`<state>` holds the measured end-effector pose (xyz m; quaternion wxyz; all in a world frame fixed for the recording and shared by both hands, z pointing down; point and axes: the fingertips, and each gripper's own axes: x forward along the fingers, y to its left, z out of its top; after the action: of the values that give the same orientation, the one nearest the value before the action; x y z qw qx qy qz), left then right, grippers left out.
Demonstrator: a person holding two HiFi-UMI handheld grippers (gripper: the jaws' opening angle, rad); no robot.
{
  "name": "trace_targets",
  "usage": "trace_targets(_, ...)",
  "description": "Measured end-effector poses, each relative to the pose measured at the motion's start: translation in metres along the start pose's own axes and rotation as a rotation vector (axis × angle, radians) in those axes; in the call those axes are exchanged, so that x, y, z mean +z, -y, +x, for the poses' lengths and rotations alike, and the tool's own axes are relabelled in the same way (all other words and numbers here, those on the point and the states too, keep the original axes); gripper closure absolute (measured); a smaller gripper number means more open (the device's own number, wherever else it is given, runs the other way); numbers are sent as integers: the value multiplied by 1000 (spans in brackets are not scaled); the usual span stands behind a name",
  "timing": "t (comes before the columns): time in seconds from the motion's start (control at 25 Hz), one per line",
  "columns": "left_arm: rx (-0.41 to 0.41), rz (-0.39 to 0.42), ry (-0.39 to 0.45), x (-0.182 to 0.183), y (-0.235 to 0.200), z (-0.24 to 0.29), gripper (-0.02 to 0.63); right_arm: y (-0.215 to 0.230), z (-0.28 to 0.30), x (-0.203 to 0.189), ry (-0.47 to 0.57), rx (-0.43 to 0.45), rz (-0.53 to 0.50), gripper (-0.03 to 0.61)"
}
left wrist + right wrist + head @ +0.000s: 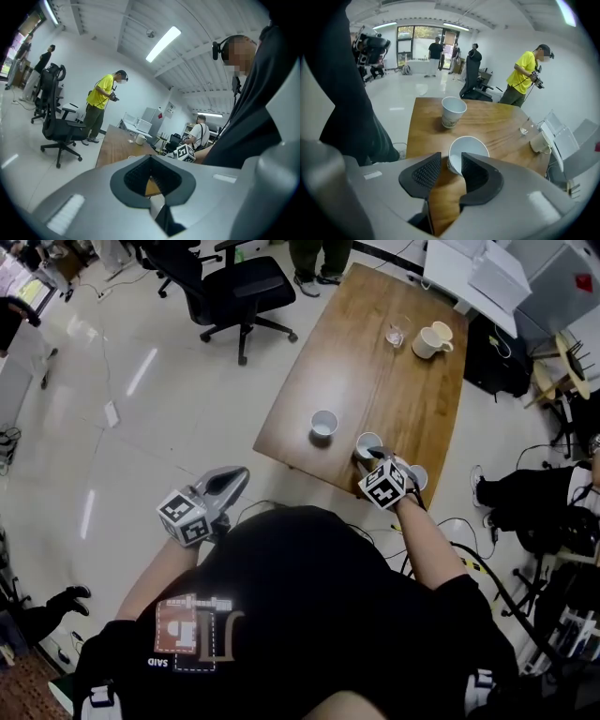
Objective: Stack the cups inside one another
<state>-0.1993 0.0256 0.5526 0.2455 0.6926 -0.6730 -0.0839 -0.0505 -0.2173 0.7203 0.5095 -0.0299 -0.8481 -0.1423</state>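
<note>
Three white paper cups stand on the wooden table (375, 381) near its front edge: a left cup (323, 424), a middle cup (367, 444), and a right cup (419, 476) half hidden behind my right gripper's marker cube. My right gripper (374, 457) points steeply down at the middle cup (468, 149). Its jaws (451, 157) stand open, and the cup's near wall shows in the gap; the right pad (476, 171) overlaps the rim. The left cup (453, 111) stands beyond. My left gripper (242, 472) (150, 158) hangs over the floor left of the table, shut and empty.
A cream mug (431, 340) and a small glass (396, 334) stand at the table's far end, with white boxes (478, 277) beyond. A black office chair (239, 287) is on the floor at the far left. A person in yellow (525, 75) stands past the table, and another sits at the right (534, 498).
</note>
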Motion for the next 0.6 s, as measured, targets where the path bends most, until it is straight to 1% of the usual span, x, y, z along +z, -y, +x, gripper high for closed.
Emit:
trace_targets(0.04, 5, -1, 2, -1, -1, -3, 611, 0, 4, -3, -24, -7, -18, 437)
trace_targets(0.12, 14, -6, 5, -2, -3, -6, 612, 0, 8, -4, -45, -15, -49, 486)
trace_targets(0.24, 13, -9, 5, -1, -3, -4, 612, 2, 6, 1, -29, -24, -56, 543)
trace_targets(0.4, -15, 5, 5, 0, -2, 3, 611, 7, -11, 23, 36, -18, -23, 549)
trace_targets(0.6, -30, -15, 15, 7, 3, 13, 611, 25, -42, 72, 151, -32, 17, 549)
